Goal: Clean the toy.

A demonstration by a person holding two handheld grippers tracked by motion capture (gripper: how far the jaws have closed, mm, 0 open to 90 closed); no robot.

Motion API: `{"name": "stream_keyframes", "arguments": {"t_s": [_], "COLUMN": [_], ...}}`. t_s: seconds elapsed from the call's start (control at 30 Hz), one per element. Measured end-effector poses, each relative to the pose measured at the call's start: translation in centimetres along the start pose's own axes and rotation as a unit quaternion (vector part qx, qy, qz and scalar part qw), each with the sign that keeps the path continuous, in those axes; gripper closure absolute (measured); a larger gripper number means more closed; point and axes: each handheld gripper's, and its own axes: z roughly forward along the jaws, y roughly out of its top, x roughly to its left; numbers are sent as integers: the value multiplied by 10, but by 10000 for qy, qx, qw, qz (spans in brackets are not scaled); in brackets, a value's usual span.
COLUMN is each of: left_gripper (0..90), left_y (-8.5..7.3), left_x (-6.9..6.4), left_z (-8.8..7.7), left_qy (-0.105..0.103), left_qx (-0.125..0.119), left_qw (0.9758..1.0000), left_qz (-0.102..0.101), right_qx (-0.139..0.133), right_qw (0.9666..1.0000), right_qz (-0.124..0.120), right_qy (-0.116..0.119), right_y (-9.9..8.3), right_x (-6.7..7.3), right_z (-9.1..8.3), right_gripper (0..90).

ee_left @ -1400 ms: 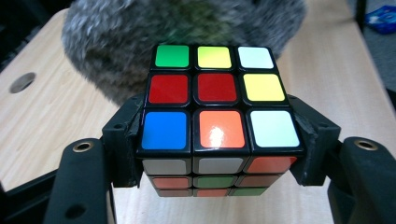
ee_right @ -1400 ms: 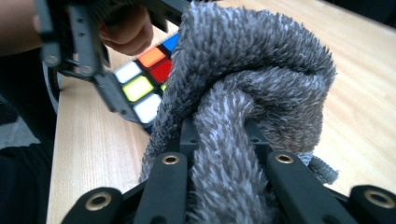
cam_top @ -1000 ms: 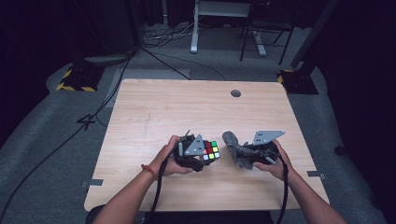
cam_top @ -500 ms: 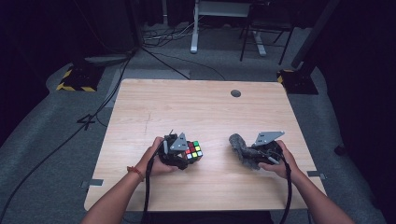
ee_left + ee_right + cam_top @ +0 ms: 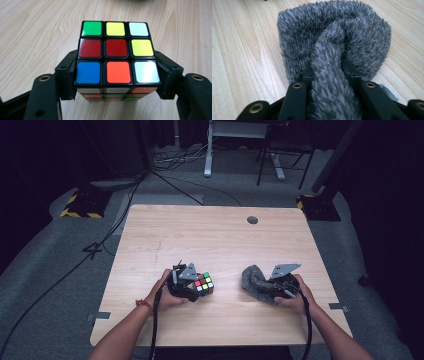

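While the left hand-held gripper [image 5: 192, 287] pinches the puzzle cube [image 5: 203, 282] near the worktop's [image 5: 210, 240] front edge, the right hand-held gripper [image 5: 272, 287], its jaws just easing apart around a fold, holds the grey cloth [image 5: 252, 277] just rightward.

The left gripper [image 5: 117, 85] clamps a puzzle cube [image 5: 116, 55] between its two black jaws, one pressing each side of the cube's near lower part. The cube's top face shows green, yellow and white squares along the far row, red, red and yellow in the middle, blue, orange and white nearest. Light wooden table [image 5: 32, 32] lies beneath.
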Motion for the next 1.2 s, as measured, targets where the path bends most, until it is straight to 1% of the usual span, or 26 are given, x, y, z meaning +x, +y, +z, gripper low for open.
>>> {"name": "stream_keyframes", "arguments": {"t_s": [0.07,0.13,0.2,0.27,0.33,0.37,0.43,0.47,0.53,0.57,0.6,0.63,0.7,0.77,0.87,0.93,0.97,1.03,1.07,1.1,1.17,1.2], "left_gripper": [331,329,326,318,307,302,278,263,232,215,193,172,168,164,161,162,162,162,163,162,164,166], "left_y": [0,-2,-3,-2,0,0,1,1,0,0,-1,-2,-3,-5,-8,-10,-11,-14,-15,-16,-19,-20], "left_x": [0,2,1,-1,-2,-2,-3,-4,-5,-6,-7,-9,-11,-12,-13,-14,-15,-15,-16,-16,-16,-16], "left_z": [0,1,0,-2,-5,-6,-9,-10,-15,-16,-17,-19,-23,-28,-35,-38,-41,-45,-47,-50,-54,-56], "left_qy": [-4,-56,26,112,148,165,199,234,231,250,297,327,390,448,479,571,592,597,639,723,766,822], "left_qx": [-13,-56,-84,-79,-83,-90,5,52,45,93,176,204,212,193,221,288,309,345,383,401,403,438], "left_qw": [10000,9999,9999,9999,9998,9998,9998,9997,9997,9996,9994,9993,9990,9988,9986,9979,9977,9975,9970,9964,9961,9954], "left_qz": [-7,-95,-122,-98,-53,-66,-26,10,-32,-35,10,26,33,46,48,104,145,160,196,210,181,201], "right_qx": [-5,-14,-39,-49,-49,-49,-72,-58,-75,-90,-87,-80,-36,-45,-37,-38,-39,-50,-47,-41,-58,-30], "right_qw": [10000,9999,9999,9998,9999,9999,9999,9999,9999,9999,9999,9999,9999,9999,9998,9997,9996,9996,9995,9994,9993,9992], "right_qz": [54,106,86,94,73,90,117,111,67,64,67,53,-7,-28,-81,-136,-138,-159,-167,-179,-192,-214], "right_qy": [13,72,127,139,116,96,98,51,-50,-54,-79,-83,-146,-110,-185,-212,-230,-237,-258,-285,-313,-331], "right_y": [-1,-2,-3,-2,-2,-1,-1,0,0,0,1,1,3,3,5,5,6,6,6,6,4,4], "right_x": [-1,-2,-1,-1,-1,-1,-1,0,2,3,4,4,6,6,7,8,8,8,8,9,9,10], "right_z": [0,2,2,1,0,-1,-2,-4,-7,-8,-9,-10,-11,-13,-16,-20,-21,-24,-25,-26,-29,-30], "right_gripper": [681,663,634,596,553,525,469,428,368,336,296,276,271,264,242,244,243,243,244,243,245,245]}}
